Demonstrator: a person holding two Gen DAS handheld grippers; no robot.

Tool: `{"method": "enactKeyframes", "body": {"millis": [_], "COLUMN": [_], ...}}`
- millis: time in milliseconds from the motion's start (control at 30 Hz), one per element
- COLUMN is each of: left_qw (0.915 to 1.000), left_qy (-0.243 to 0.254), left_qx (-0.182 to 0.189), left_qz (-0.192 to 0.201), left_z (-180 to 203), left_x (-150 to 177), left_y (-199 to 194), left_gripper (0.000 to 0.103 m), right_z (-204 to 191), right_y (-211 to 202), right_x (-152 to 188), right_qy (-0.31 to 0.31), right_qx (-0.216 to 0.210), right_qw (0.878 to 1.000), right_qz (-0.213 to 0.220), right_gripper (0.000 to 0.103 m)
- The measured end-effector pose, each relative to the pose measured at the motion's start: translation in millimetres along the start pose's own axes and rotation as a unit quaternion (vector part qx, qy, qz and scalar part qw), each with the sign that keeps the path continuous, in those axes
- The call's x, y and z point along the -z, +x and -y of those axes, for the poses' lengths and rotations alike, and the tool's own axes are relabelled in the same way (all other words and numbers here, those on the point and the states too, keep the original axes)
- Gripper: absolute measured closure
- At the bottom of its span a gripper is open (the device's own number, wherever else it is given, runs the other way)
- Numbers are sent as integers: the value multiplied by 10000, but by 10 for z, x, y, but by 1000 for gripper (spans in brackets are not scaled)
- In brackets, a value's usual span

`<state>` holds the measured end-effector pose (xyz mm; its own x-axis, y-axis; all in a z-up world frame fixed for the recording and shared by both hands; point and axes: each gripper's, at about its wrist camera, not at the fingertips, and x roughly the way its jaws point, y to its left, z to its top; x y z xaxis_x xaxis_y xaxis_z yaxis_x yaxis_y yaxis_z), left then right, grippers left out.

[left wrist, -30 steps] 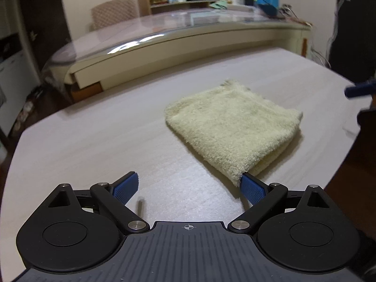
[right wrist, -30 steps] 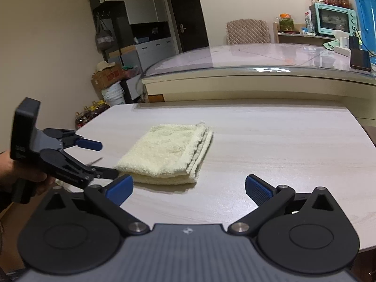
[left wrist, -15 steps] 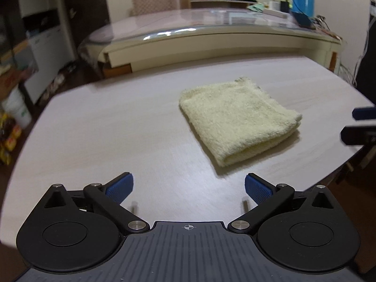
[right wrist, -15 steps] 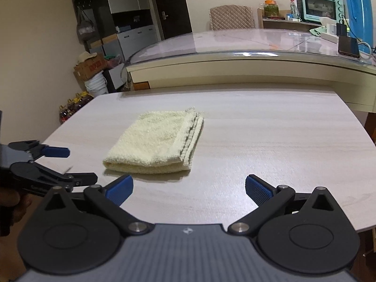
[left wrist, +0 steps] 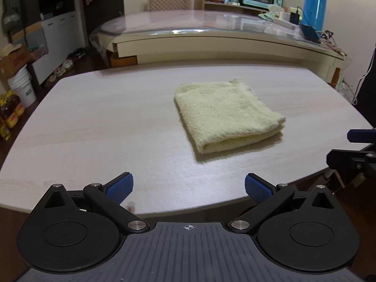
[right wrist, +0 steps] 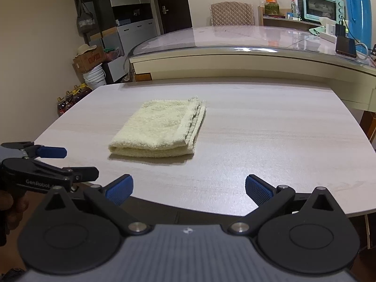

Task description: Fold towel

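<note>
We see the towel (left wrist: 226, 115) folded into a thick square, lying approx. mid-surface (left wrist: 94, 127), nearer the far edge than the near one. Our left tool (left wrist: 188, 186) hangs over the near edge, pads spread, holding nothing. Our right tool (right wrist: 189, 186) is likewise spread w/ nothing between pads, at the near edge, apart from the towel.
</note>
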<state>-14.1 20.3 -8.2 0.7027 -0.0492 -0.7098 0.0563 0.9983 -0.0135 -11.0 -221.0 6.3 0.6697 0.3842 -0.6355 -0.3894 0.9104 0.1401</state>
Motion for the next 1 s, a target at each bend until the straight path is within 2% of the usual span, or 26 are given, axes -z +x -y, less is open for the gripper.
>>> {"method": "enactKeyframes", "body": {"millis": [400, 1000], "left_qw": [9999, 9999], "left_qy": [-120, -128], "left_qx": [-16, -47], "left_qz": [46, 1], "left_z": [54, 52], "left_x": [67, 20], "left_y": [-81, -55], "left_gripper": [0, 0], "right_z": [-12, -36], "right_y": [-106, -19], "right_x": [-3, -44], "right_qy": [-2, -57], "right_qx": [11, 45], "right_qw": [10000, 10000], "right_qz": [53, -63], "right_gripper": [0, 0]}}
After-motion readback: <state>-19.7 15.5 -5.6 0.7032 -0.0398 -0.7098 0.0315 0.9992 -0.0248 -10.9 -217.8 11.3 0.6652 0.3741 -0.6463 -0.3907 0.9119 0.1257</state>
